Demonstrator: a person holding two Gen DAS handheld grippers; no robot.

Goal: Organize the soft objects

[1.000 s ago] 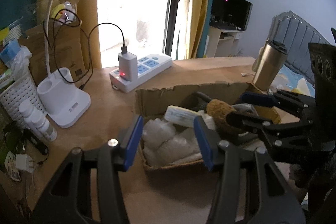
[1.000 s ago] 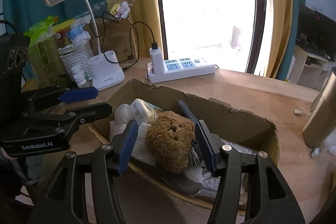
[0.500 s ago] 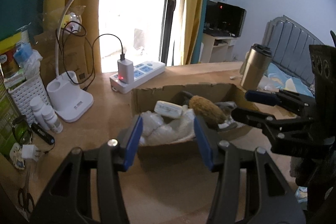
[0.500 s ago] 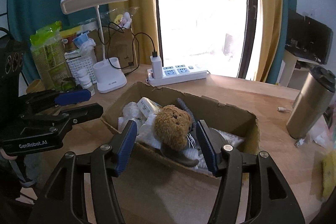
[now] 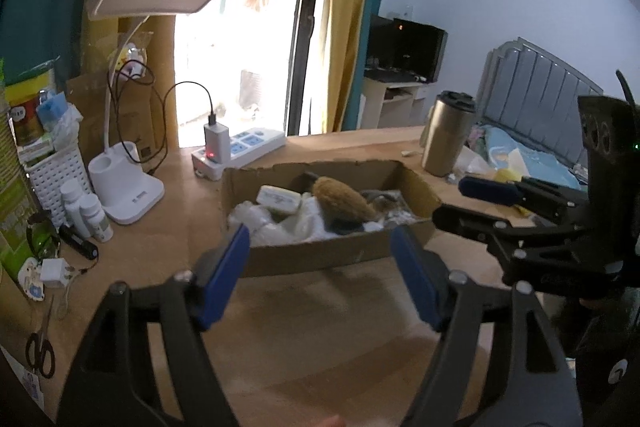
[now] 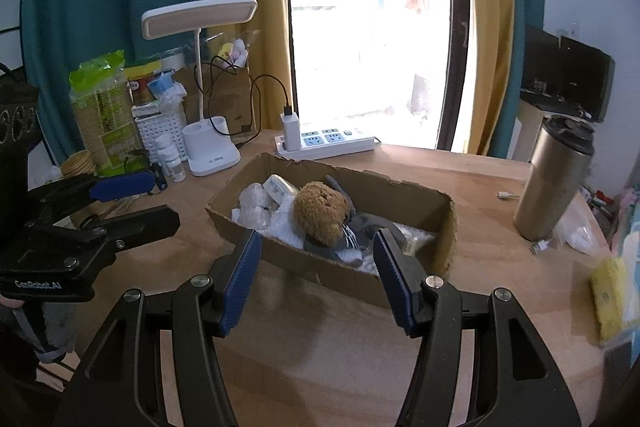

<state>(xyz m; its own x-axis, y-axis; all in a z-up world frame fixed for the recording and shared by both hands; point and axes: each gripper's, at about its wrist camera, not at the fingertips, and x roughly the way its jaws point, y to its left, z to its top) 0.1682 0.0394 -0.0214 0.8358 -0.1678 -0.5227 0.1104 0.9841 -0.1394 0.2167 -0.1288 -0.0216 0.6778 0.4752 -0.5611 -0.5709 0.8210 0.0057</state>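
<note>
- The right gripper [image 6: 316, 273] hangs over bare wooden desk [image 6: 328, 339] just short of the cardboard box [image 6: 344, 277], its blue pads spread wide and nothing between them.
- The left gripper [image 5: 322, 277] sits likewise before the box's near wall, jaws wide apart and empty — the box [image 5: 320, 259] shows in the gap between its pads.
- In each wrist view the other gripper stands off to the side of the box, apart from it.
- Inside the box, the brown plush toy [image 6: 322, 213] lies near the middle, resting on grey fabric [image 6: 360, 231]; it is beyond both grippers' fingertips, touching neither.
- Left of the plush in the box lie white plastic wraps [image 6: 256, 207] and a small white packet [image 6: 280, 187].
- Right of the box stands a steel tumbler [image 6: 554, 179], well apart from it.
- Behind the box, a white power strip [image 6: 332, 143] with a charger plugged in; to the box's far left, a white desk lamp [image 6: 208, 147], pill bottles [image 6: 170, 159] and a white basket [image 6: 158, 131].
</note>
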